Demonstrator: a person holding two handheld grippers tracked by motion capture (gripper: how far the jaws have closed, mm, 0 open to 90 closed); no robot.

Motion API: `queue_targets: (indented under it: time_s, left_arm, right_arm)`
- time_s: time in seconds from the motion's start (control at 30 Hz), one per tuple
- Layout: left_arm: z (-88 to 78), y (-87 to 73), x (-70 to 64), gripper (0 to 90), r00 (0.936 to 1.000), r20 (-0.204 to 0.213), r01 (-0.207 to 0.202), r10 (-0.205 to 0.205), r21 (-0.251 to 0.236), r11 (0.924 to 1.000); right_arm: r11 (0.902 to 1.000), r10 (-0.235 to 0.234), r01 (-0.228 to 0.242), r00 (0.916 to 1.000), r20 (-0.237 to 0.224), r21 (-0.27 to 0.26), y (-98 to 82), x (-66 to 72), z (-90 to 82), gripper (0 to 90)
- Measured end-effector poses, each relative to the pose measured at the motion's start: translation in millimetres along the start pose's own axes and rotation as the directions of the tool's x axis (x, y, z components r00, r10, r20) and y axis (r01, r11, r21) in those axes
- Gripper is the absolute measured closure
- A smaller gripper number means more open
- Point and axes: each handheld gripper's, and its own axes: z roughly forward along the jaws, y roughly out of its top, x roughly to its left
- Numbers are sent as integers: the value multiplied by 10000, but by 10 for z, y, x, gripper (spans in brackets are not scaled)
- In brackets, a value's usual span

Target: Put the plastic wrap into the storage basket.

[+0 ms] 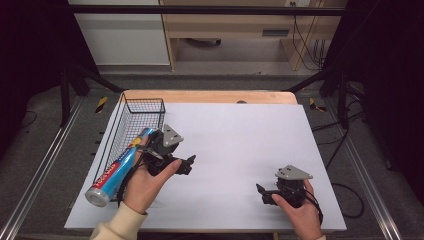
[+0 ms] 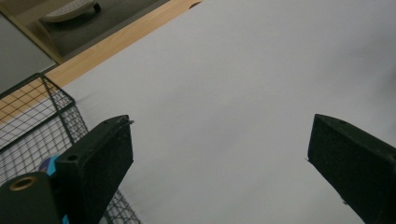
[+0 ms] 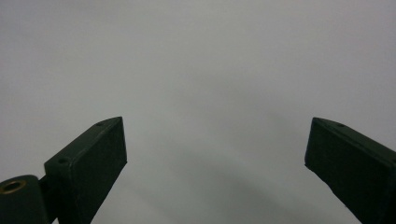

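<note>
White table (image 1: 235, 150), tube (image 1: 117, 167) in wire basket (image 1: 145, 107), beside left gripper (image 1: 186, 164), jaws apart, right gripper (image 1: 262, 194) likewise.

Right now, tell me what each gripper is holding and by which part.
Nothing is held. The left gripper and right gripper both stand open over bare table; the tube lies in the wire basket.

Tube half hidden by the hand

The blue-and-red toothpaste tube (image 1: 116, 169) runs partly behind the left hand (image 1: 147, 182); black wire basket (image 2: 35, 114) is cut off at the left gripper view's edge.
</note>
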Motion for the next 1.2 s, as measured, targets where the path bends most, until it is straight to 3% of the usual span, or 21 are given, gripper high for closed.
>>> queue_targets:
  time_s: [0.1, 0.5, 0.67, 0.73, 0.77, 1.07, 1.2]
  left_arm:
    - [68, -12, -88, 68, 9996, 281, 52, -54, 67, 10000]
    - [445, -204, -382, 68, 9969, 771, -176, 146, 384, 9991]
    - [573, -282, -450, 71, 9954, 954, -129, 89, 408, 9991]
    - [613, -310, -474, 76, 9951, 971, -207, 168, 390, 9990]
    - [630, -323, -483, 76, 9947, 1009, -223, 185, 365, 9991]
    - [756, -473, -535, 78, 9907, 1238, -573, 557, 91, 9983]
    - [794, -560, -543, 78, 9903, 1302, -483, 492, -99, 9988]
  right_arm:
    - [10000, 14, -14, 10000, -6, 0, -1, 0, -1, 59]
    - [9999, -121, 121, 9999, 39, -7, -4, -2, 0, 59]
    - [9999, -145, 145, 9999, 45, -22, -3, -5, 1, 59]
    - [9999, 90, -89, 9999, -71, 59, 4, 9, -10, 59]
    - [9998, -181, 181, 9998, 43, -16, -2, -3, 1, 59]
    - [10000, -72, 72, 10000, 18, 17, 3, 3, -7, 59]
    - [9999, -137, 137, 9999, 47, 3, 1, 0, -5, 59]
